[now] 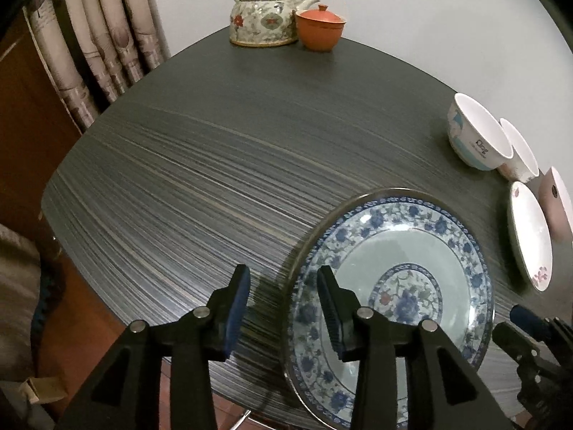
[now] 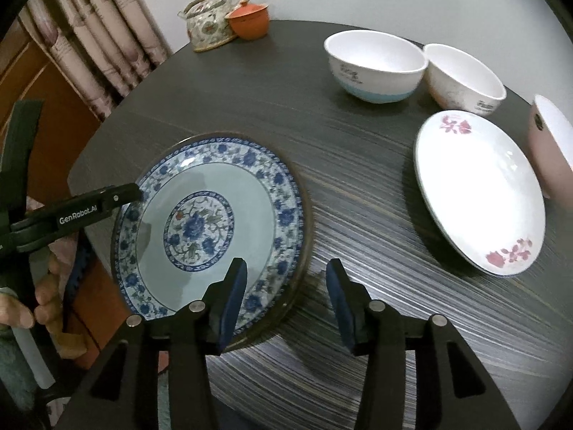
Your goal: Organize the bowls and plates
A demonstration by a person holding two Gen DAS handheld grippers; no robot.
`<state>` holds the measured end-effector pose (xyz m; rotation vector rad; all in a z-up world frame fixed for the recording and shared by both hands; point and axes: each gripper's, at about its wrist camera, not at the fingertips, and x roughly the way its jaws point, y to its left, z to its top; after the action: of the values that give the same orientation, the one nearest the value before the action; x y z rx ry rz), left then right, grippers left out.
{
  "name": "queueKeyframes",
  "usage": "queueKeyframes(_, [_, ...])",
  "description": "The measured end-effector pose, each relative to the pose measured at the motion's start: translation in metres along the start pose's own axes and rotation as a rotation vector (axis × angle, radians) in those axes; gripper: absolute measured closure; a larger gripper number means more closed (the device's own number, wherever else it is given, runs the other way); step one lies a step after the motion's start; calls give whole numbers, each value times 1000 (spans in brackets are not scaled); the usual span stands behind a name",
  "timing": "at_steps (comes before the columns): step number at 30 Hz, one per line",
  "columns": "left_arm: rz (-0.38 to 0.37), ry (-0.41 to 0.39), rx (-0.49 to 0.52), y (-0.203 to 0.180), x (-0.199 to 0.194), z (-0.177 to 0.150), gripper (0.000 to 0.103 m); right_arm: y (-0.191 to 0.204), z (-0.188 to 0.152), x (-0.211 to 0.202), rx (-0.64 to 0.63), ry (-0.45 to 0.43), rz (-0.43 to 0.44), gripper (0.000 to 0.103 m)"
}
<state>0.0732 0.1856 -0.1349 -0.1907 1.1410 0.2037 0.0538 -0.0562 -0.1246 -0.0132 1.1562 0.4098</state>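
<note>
your left gripper (image 1: 283, 308) and right gripper (image 2: 286, 304) both hang parted, grasping nothing, straddling opposite rims of the blue floral plate (image 2: 215, 215) at lower left of the right view. its near edge seems to overhang the table (image 2: 358, 179); a clumsy nudge could tip it off.

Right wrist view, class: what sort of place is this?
Probably a home dining room: a dark wood-grain table bearing a blue-patterned plate, a patterned teapot at the far edge, and curtains behind.
</note>
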Motion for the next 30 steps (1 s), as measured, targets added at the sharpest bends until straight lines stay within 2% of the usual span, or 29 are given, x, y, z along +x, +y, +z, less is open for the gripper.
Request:
queueKeyframes(2, [-2, -4, 4, -3, -4, -1, 48, -7, -3, -4, 20, -8, -1, 59])
queueKeyframes(3, [-1, -15, 11, -5, -7, -2, 47, -9, -4, -5, 27, -12, -3, 59])
queueKeyframes(8, [-3, -29, 48, -15, -21, -8, 45, -25, -11, -17, 69, -40, -12, 59])
queueKeyframes(10, [-10, -34, 53, -21, -25, -10, 44, -33, -15, -23, 93, -58, -16, 54])
queueKeyframes(13, [-24, -53, 64, -32, -38, -15, 44, -41, -20, -34, 119, -93, -30, 51])
queueKeyframes(16, [-11, -104, 132, -52, -53, -21, 43, -49, -25, -44, 140, -120, -41, 51])
queueKeyframes(23, [-52, -183, 244, -96, -89, -40, 37, -74, -47, -77, 215, -208, -58, 49])
queueKeyframes(30, [-103, -178, 343, -147, -97, -51, 37, -103, -66, -98, 304, -267, -86, 47])
